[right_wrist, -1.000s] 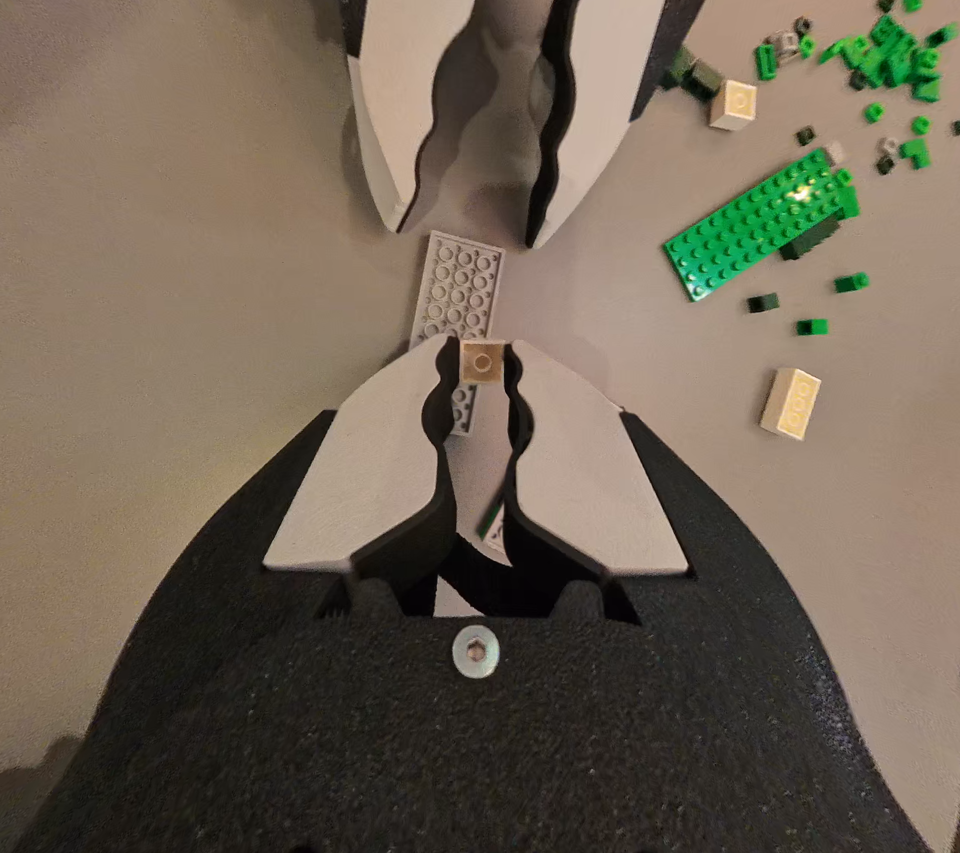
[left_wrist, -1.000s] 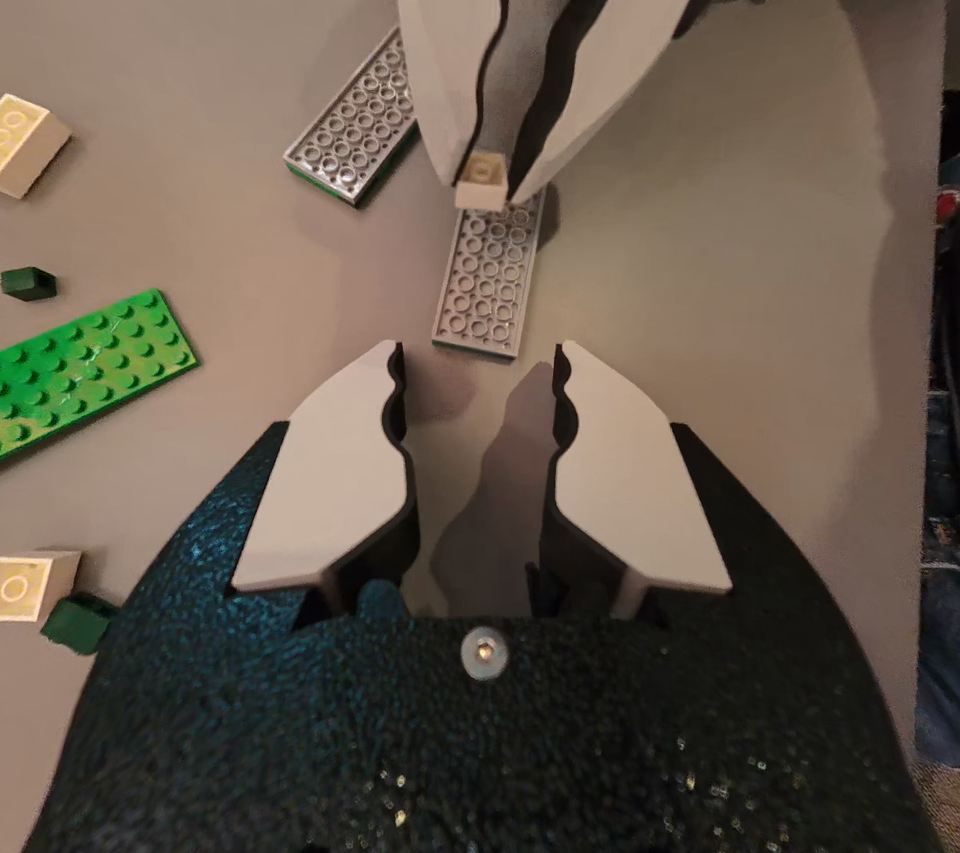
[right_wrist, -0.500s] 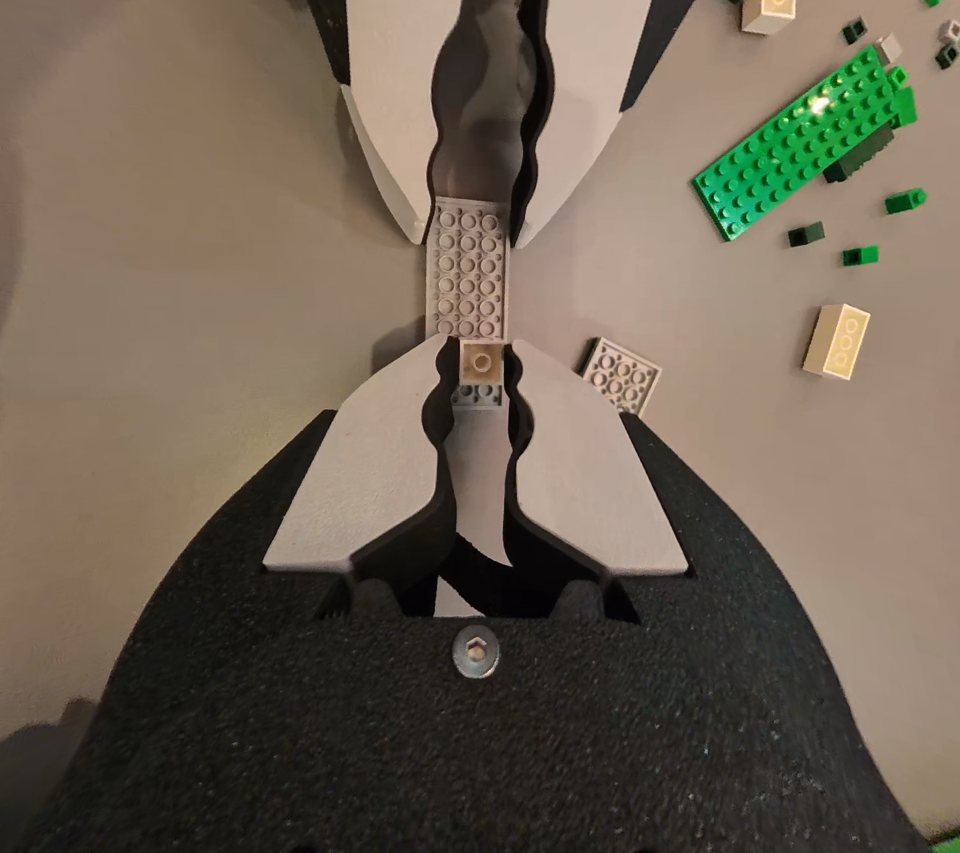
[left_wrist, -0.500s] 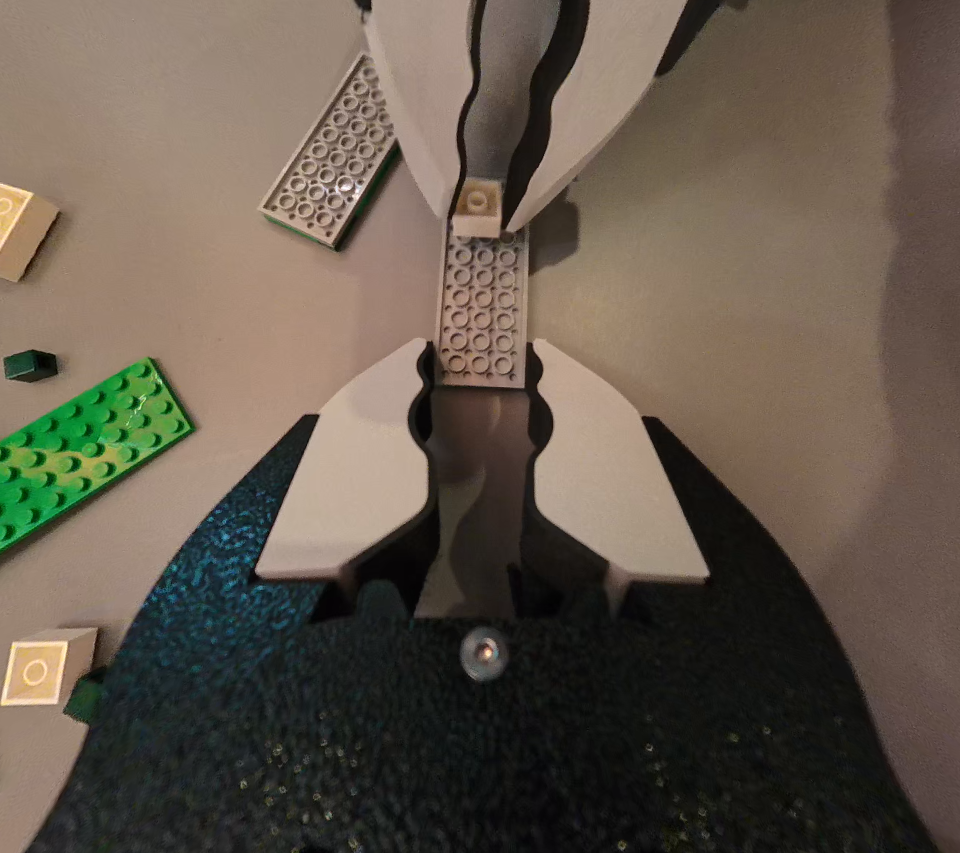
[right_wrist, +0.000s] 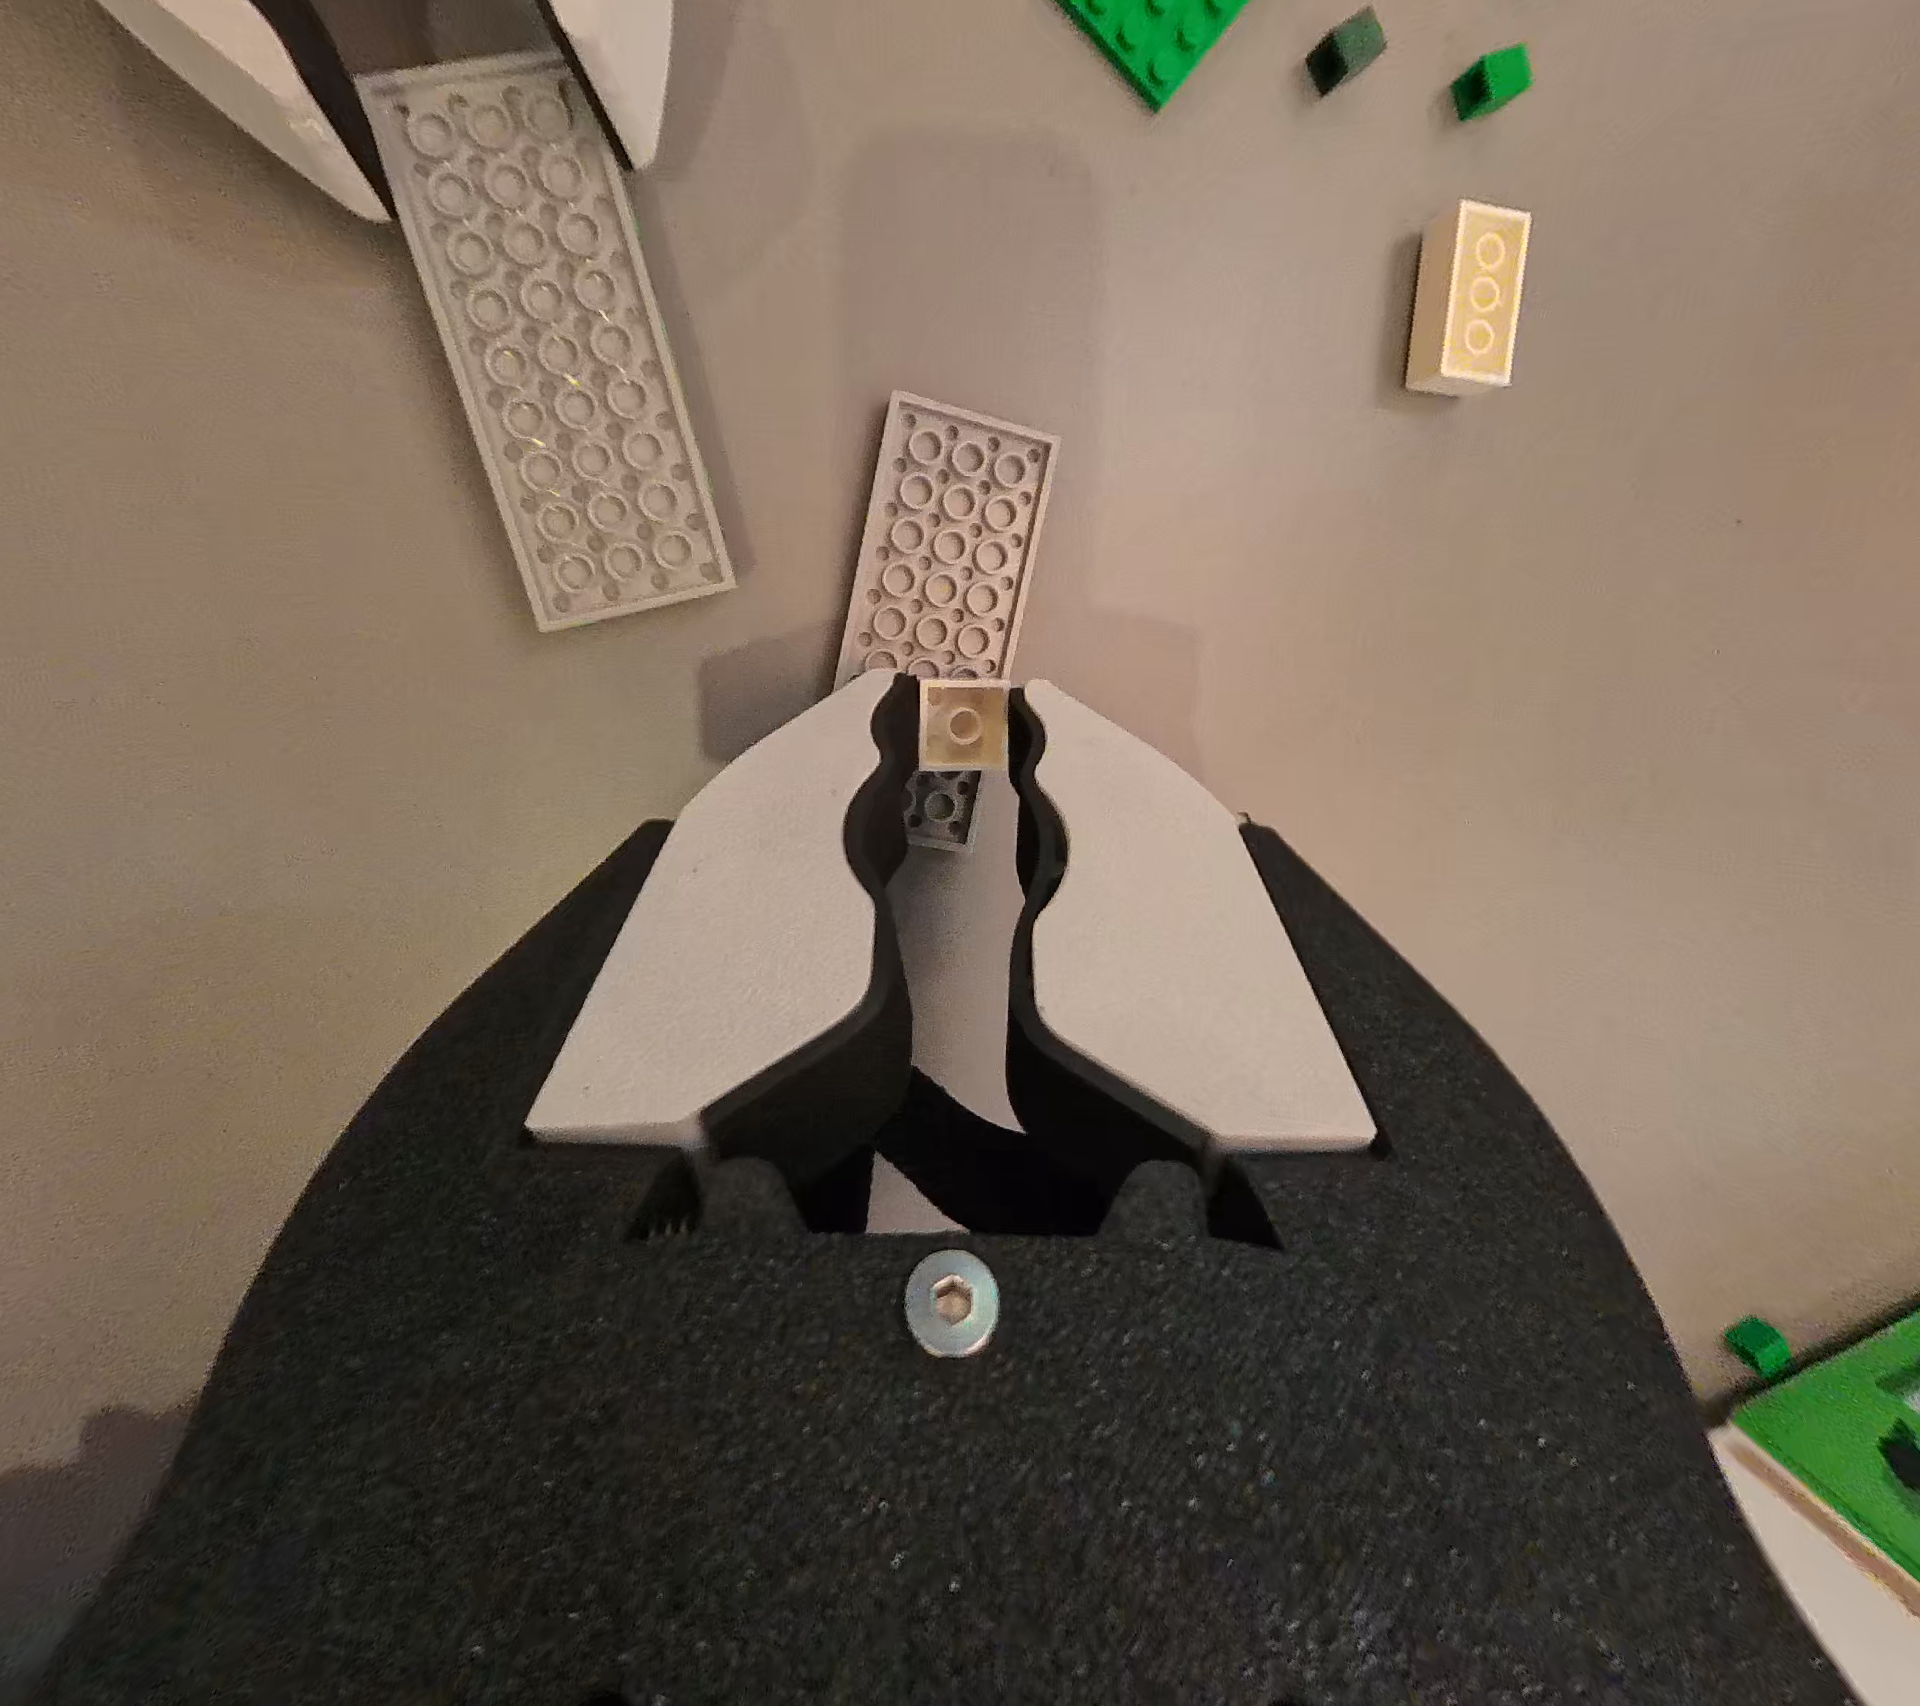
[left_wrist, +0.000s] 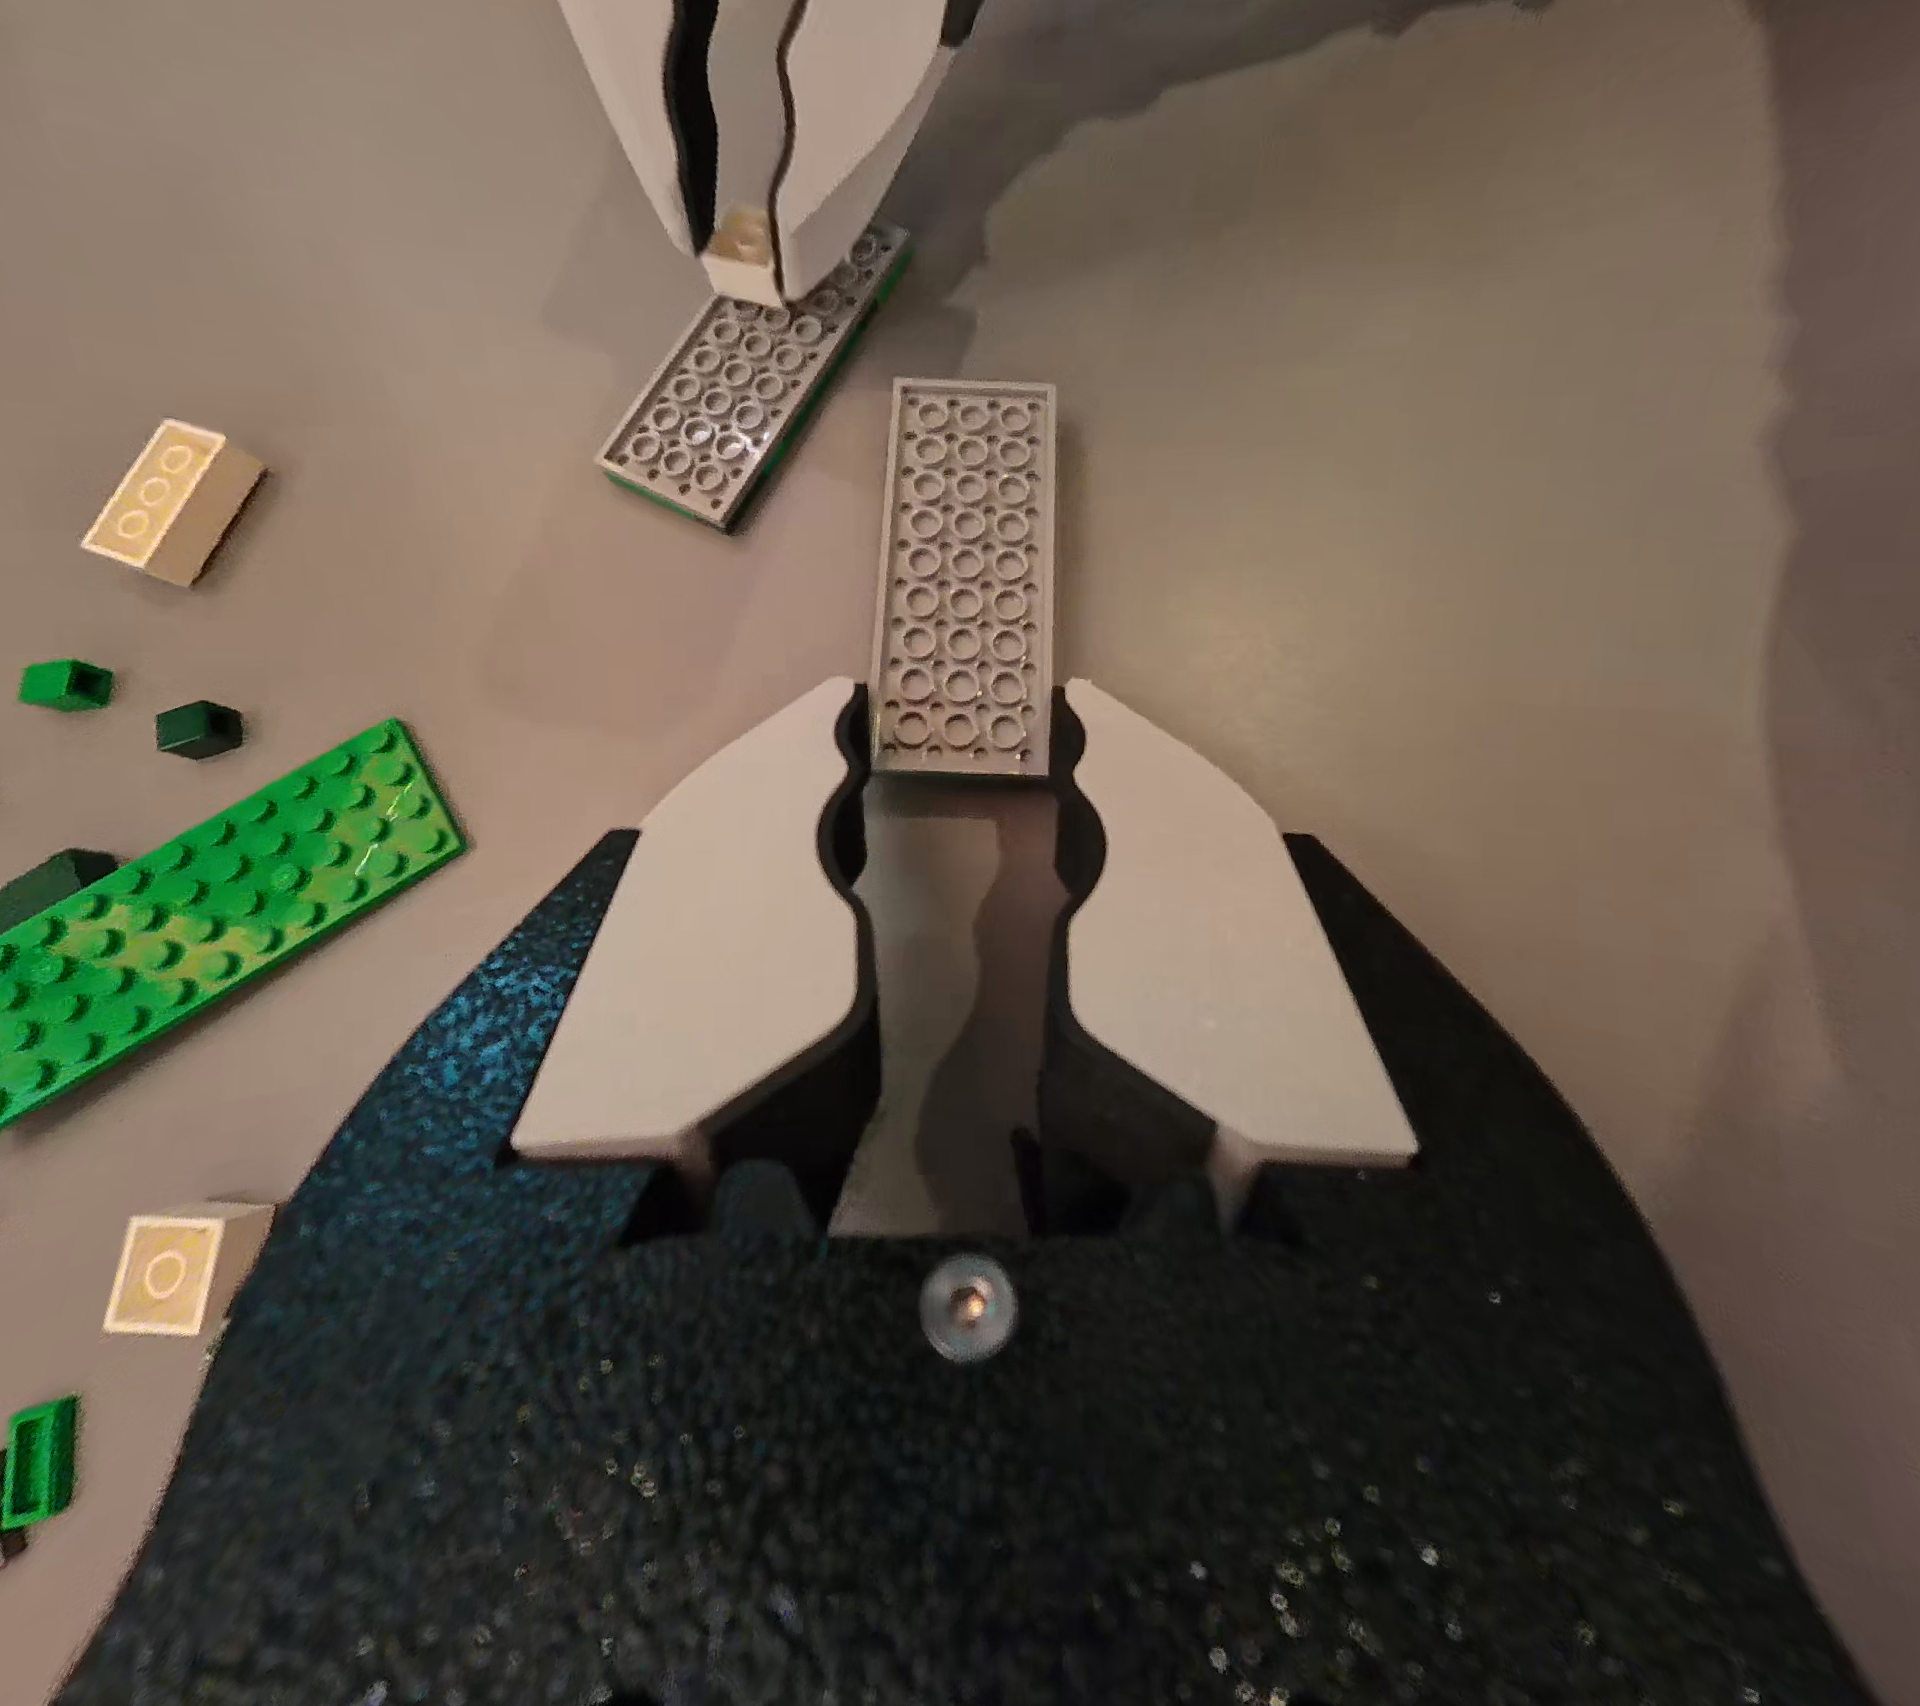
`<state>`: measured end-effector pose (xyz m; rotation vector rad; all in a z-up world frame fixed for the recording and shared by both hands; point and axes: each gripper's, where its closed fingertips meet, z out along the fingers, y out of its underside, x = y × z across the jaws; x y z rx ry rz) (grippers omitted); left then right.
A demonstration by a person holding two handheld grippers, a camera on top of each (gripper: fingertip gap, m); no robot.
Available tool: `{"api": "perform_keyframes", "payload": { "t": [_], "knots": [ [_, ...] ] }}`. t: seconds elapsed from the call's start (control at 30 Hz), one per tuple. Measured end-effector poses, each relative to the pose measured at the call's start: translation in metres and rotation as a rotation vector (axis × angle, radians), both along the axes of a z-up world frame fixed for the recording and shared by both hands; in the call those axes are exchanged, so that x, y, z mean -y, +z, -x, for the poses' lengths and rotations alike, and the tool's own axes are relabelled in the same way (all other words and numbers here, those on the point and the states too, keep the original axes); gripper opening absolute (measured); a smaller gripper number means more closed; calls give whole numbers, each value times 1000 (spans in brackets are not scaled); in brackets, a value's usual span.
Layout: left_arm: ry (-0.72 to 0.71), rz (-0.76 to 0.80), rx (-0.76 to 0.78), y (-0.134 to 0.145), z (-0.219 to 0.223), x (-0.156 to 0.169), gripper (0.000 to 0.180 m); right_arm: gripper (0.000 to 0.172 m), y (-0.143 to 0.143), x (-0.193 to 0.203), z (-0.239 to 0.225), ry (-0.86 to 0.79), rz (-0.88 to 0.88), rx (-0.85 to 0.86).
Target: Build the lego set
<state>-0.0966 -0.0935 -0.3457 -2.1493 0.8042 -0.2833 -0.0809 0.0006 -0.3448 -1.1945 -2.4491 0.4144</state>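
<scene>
Grey studless plate [left_wrist: 968, 576], underside up, has its near end clamped between the left gripper [left_wrist: 966, 721]'s fingers [left_wrist: 769, 825] and reaches forward over the table [left_wrist: 1455, 513]. Ahead and left of them, a second grey plate [left_wrist: 743, 399] lies flat, and a green plate [left_wrist: 208, 918] lies far left.

Cream single-stud brick [right_wrist: 964, 726] sits pinched at the tips of the right gripper [right_wrist: 961, 721]'s narrow fingers [right_wrist: 1132, 877], directly over that second grey plate [right_wrist: 961, 534]. A cream three-stud brick [right_wrist: 1470, 295] lies ahead to the right.

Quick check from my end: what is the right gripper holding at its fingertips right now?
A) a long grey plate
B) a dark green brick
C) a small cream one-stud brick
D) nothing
C: the right gripper has a small cream one-stud brick pinched between its fingertips, just above a grey plate on the table.
</scene>
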Motion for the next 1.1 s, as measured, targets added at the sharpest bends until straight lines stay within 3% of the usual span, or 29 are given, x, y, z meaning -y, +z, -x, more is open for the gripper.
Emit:
{"api": "perform_keyframes", "payload": {
  "t": [0.17, 0.3, 0.47, 0.53, 0.63, 0.7, 0.8, 0.93, 1.1],
  "knots": [
    [11, -19, 9, 3, 3, -2, 32, 37, 18, 4, 5, -15, 28, -77],
    [33, -74, 8, 10, 7, -5, 32, 41, 43, 22, 6, -125, 238, -175],
    [82, -262, -25, 38, 17, -11, 32, 42, 55, 34, 4, -413, 737, -219],
    [78, -322, -28, 47, 15, -11, 33, 40, 62, 43, 5, -425, 969, -197],
    [58, -367, -55, 52, 11, -11, 33, 33, 65, 56, 8, -396, 1129, -157],
    [52, -380, -89, 51, 10, -11, 33, 12, 64, 64, 9, -363, 1152, -138],
    [69, -379, -90, 49, 10, -13, 28, 6, 70, 64, 11, -331, 1163, -180],
    [124, -381, 113, 66, 14, -12, 51, 6, 86, 57, 11, -238, 1108, -338],
    [163, -435, 348, 88, 25, -6, 49, 6, 96, 56, 6, -94, 906, -488]
  ]
}}
